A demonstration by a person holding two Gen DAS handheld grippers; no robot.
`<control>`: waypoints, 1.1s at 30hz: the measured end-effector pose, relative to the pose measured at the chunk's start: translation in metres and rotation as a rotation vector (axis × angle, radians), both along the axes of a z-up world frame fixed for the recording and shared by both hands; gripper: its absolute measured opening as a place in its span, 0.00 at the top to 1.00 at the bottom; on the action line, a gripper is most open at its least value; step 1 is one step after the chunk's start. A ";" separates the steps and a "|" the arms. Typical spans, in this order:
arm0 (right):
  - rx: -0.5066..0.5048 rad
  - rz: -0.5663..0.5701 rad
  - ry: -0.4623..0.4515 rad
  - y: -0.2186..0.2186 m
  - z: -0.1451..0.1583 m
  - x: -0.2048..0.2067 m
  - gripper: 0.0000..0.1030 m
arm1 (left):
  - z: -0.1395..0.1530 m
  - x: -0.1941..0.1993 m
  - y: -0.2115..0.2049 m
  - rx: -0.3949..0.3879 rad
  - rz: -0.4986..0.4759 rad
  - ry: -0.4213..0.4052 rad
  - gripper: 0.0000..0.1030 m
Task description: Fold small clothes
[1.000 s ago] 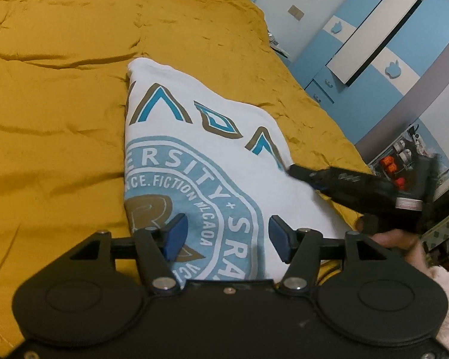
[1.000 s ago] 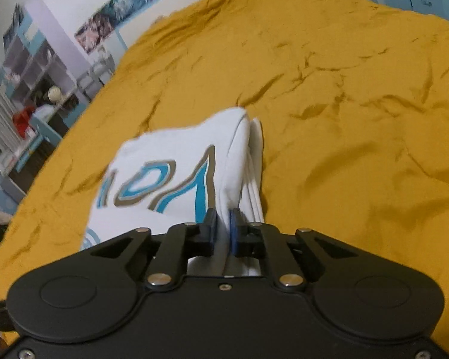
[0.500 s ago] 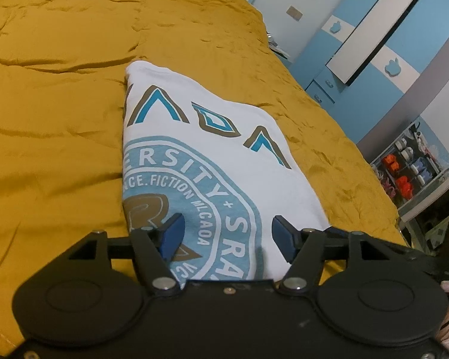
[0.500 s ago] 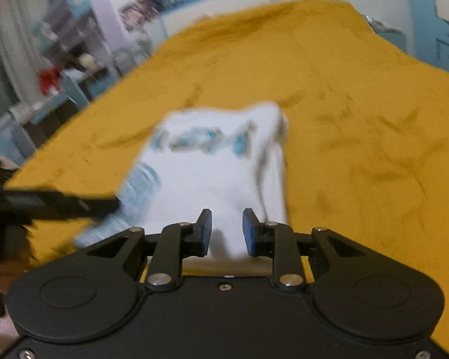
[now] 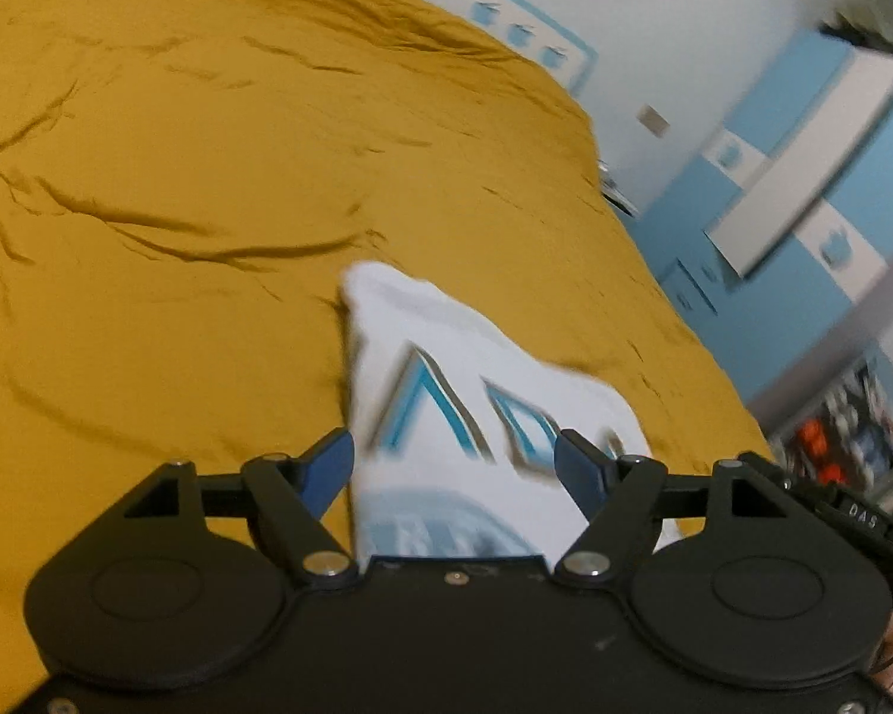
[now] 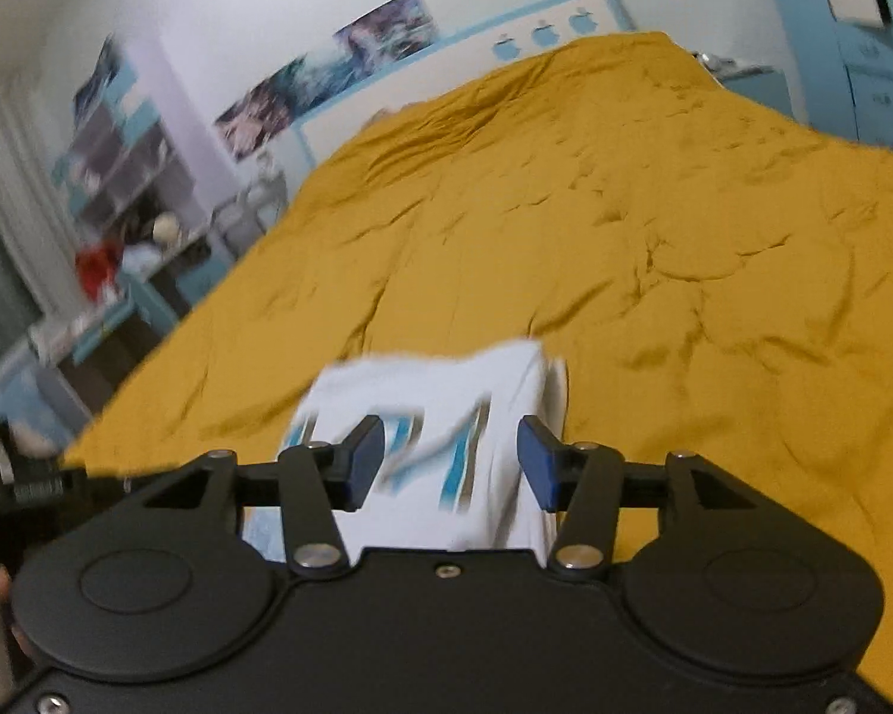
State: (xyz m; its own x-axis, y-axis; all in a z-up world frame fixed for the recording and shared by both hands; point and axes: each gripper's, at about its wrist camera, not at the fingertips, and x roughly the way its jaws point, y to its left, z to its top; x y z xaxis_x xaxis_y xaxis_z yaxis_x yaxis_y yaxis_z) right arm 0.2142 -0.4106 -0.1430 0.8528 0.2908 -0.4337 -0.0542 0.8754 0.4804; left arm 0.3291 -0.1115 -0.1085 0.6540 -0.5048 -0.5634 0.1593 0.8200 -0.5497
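Observation:
A folded white T-shirt (image 5: pixel 446 381) with a blue and brown print lies on the mustard-yellow bedspread (image 5: pixel 178 190). My left gripper (image 5: pixel 453 464) is open and empty, held above the shirt's near part. In the right wrist view the same shirt (image 6: pixel 446 404) lies folded, its stacked edge on the right. My right gripper (image 6: pixel 450 459) is open and empty above the shirt's near end. Both views are blurred by motion. The right gripper's body shows at the right edge of the left wrist view (image 5: pixel 851 514).
The yellow bedspread (image 6: pixel 655 226) covers the whole bed. Blue and white wardrobes (image 5: pixel 803 196) stand to the right of the bed. A shelf and a cluttered desk (image 6: pixel 107 262) stand to its left. A headboard with apple marks (image 6: pixel 542 30) is at the far end.
My right gripper has opened and let go of the shirt's folded edge, then drawn back. Both grippers have lifted and pulled away, so the shirt sits lower and smaller in view.

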 end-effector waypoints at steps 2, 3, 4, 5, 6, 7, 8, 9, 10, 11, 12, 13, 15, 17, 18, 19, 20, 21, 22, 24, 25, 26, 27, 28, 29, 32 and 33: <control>0.022 -0.002 0.031 -0.006 -0.010 0.035 0.51 | -0.013 0.029 0.005 -0.044 0.031 0.043 0.26; 0.022 -0.003 0.051 -0.005 -0.015 0.047 0.51 | -0.019 0.042 0.007 -0.062 0.049 0.068 0.26; 0.020 -0.005 0.077 -0.004 -0.021 0.062 0.51 | -0.026 0.054 0.008 -0.082 0.064 0.093 0.26; 0.020 -0.005 0.103 -0.003 -0.028 0.075 0.51 | -0.033 0.066 0.009 -0.102 0.079 0.118 0.26; 0.021 -0.005 0.124 -0.001 -0.034 0.084 0.51 | -0.038 0.076 0.009 -0.117 0.091 0.139 0.26; 0.025 -0.007 0.136 -0.001 -0.038 0.091 0.51 | -0.045 0.086 0.010 -0.140 0.095 0.163 0.26; 0.028 -0.006 0.139 0.000 -0.040 0.094 0.51 | -0.051 0.095 0.010 -0.165 0.102 0.183 0.26; 0.029 0.000 0.139 0.002 -0.042 0.099 0.51 | -0.057 0.104 0.010 -0.194 0.102 0.198 0.26; 0.026 0.001 0.135 0.003 -0.043 0.102 0.51 | -0.061 0.111 0.010 -0.214 0.103 0.210 0.26; 0.022 0.001 0.129 0.004 -0.044 0.104 0.51 | -0.065 0.118 0.010 -0.229 0.107 0.219 0.26; 0.020 0.006 0.123 0.005 -0.044 0.105 0.51 | -0.069 0.123 0.009 -0.245 0.109 0.224 0.26; 0.015 0.012 0.119 0.005 -0.045 0.105 0.51 | -0.072 0.129 0.009 -0.264 0.109 0.227 0.26; 0.001 0.011 0.110 0.006 -0.045 0.106 0.68 | -0.073 0.135 0.007 -0.307 0.097 0.209 0.35; -0.025 0.007 0.095 0.007 -0.042 0.104 0.89 | -0.068 0.136 0.005 -0.327 0.073 0.159 1.00; -0.021 0.003 0.066 0.004 -0.038 0.100 0.89 | -0.063 0.136 0.006 -0.330 0.064 0.114 0.97; -0.020 -0.005 0.033 0.002 -0.033 0.095 0.90 | -0.059 0.136 0.004 -0.329 0.049 0.067 0.97; -0.026 -0.019 0.005 0.000 -0.029 0.092 0.91 | -0.057 0.135 0.004 -0.318 0.041 0.028 0.97; -0.028 -0.032 -0.009 -0.001 -0.027 0.092 0.91 | -0.056 0.135 0.003 -0.291 0.038 0.006 0.97; -0.026 -0.028 -0.005 -0.004 -0.028 0.095 0.91 | -0.060 0.140 0.001 -0.257 0.041 0.023 0.97; -0.045 -0.020 0.054 -0.006 -0.042 0.108 0.92 | -0.075 0.148 -0.001 -0.236 0.056 0.094 0.97; -0.056 -0.011 0.091 -0.004 -0.051 0.115 0.92 | -0.082 0.151 -0.002 -0.221 0.063 0.120 0.94; -0.061 -0.014 0.123 -0.004 -0.060 0.119 0.92 | -0.086 0.154 -0.001 -0.213 0.064 0.136 0.93; -0.051 -0.027 0.138 -0.006 -0.068 0.121 0.92 | -0.090 0.155 0.000 -0.216 0.068 0.146 0.88; -0.026 -0.034 0.143 -0.010 -0.072 0.122 0.92 | -0.090 0.155 0.002 -0.222 0.071 0.151 0.86; -0.005 -0.042 0.145 -0.013 -0.073 0.121 0.91 | -0.088 0.156 0.002 -0.222 0.068 0.158 0.85; -0.002 -0.044 0.146 -0.015 -0.067 0.114 0.83 | -0.073 0.154 0.007 -0.208 0.062 0.175 0.66; -0.003 -0.051 0.144 -0.015 -0.060 0.110 0.76 | -0.064 0.148 0.010 -0.197 0.063 0.167 0.58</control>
